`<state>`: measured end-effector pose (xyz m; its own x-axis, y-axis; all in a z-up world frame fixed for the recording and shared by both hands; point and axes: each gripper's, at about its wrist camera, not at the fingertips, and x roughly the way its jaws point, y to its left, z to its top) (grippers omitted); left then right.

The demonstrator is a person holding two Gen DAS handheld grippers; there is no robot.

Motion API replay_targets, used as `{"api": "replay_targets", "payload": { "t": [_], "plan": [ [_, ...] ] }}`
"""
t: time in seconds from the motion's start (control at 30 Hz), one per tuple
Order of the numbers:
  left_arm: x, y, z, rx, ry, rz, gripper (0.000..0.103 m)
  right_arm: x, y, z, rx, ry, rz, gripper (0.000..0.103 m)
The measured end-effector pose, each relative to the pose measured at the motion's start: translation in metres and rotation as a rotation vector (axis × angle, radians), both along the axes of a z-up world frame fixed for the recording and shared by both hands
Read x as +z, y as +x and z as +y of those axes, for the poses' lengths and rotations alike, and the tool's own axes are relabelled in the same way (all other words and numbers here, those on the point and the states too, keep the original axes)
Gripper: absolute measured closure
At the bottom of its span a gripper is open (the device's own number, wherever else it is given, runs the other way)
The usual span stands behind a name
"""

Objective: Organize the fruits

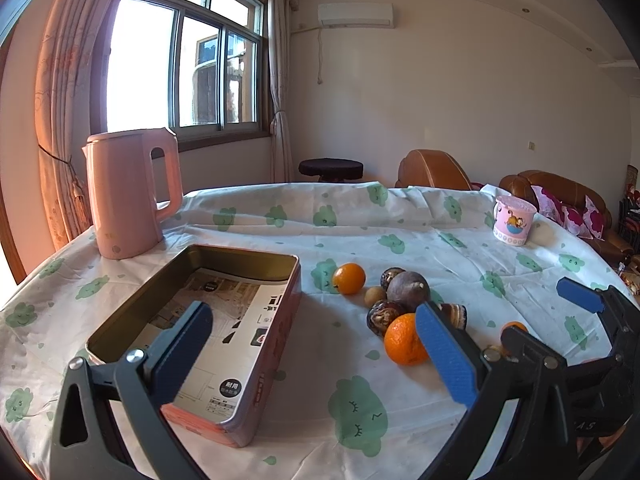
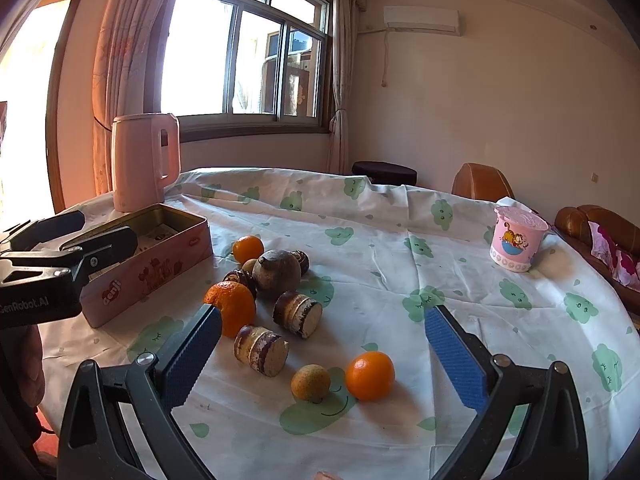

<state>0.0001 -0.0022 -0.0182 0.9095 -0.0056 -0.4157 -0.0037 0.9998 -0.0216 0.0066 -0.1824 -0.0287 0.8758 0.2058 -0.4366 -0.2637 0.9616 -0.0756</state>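
Holding both grippers above the table (image 2: 400, 216), nothing gripped in either. My left gripper (image 1: 316, 356) is spread wide, empty; its left finger hangs over the open pink tin (image 1: 276, 320), its right finger sits in front of the fruit pile. My right gripper (image 2: 324, 356) is also spread wide, empty, hovering over the near fruits.

Tin: rectangular, pink outside, gold inside, printed paper on its floor, no fruit in it. It lies left of the fruit, in front of the pink kettle (image 1: 128, 196).

Fruit, all loose on the cloud-print cloth, right of the tin:
- small orange (image 2: 248, 249) farthest back, near the tin's corner
- big dark round fruit (image 2: 277, 275) mid-pile, with small brown ones tucked against it, kind unclear
- larger orange (image 2: 234, 306) just behind my right gripper's left finger
- two short cut cylinders with pale ends (image 2: 298, 314) and (image 2: 262, 350), lying on their sides, one behind the other
- small tan round fruit (image 2: 311, 383) beside a front orange (image 2: 370, 376), close but whether touching is unclear, both between my right fingers

Pink cartoon cup (image 2: 516, 242) stands well apart at far right of the table. In the right wrist view my left gripper shows at left edge, over the tin's near end.
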Motion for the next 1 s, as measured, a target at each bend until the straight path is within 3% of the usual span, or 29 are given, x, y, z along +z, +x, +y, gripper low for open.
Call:
{"api": "replay_targets", "payload": {
  "t": [0.33, 0.47, 0.53, 0.67, 0.8, 0.9, 1.0],
  "plan": [
    [-0.009, 0.008, -0.014, -0.059, -0.028, 0.052, 0.000, -0.006, 0.013, -0.053, -0.134, 0.032, 0.018, 0.002],
    [-0.015, 0.015, -0.027, -0.119, -0.043, 0.092, 0.001, -0.011, 0.021, -0.063, -0.124, 0.063, 0.064, 0.011],
    [-0.016, 0.016, -0.037, -0.155, -0.042, 0.107, 0.005, -0.013, 0.022, -0.059, -0.108, 0.043, 0.079, 0.016],
    [-0.019, 0.017, -0.054, -0.215, -0.018, 0.131, 0.018, -0.021, 0.026, -0.051, -0.064, 0.006, 0.128, 0.037],
    [-0.023, 0.021, -0.068, -0.279, -0.002, 0.174, 0.031, -0.025, 0.025, -0.045, -0.015, -0.025, 0.154, 0.040],
    [-0.027, 0.026, -0.077, -0.312, 0.018, 0.204, 0.045, -0.029, 0.028, -0.041, -0.006, -0.044, 0.179, 0.049],
    [-0.030, 0.028, -0.085, -0.334, 0.035, 0.224, 0.047, -0.031, 0.033, -0.044, 0.007, -0.026, 0.219, 0.053]
  ]
}}
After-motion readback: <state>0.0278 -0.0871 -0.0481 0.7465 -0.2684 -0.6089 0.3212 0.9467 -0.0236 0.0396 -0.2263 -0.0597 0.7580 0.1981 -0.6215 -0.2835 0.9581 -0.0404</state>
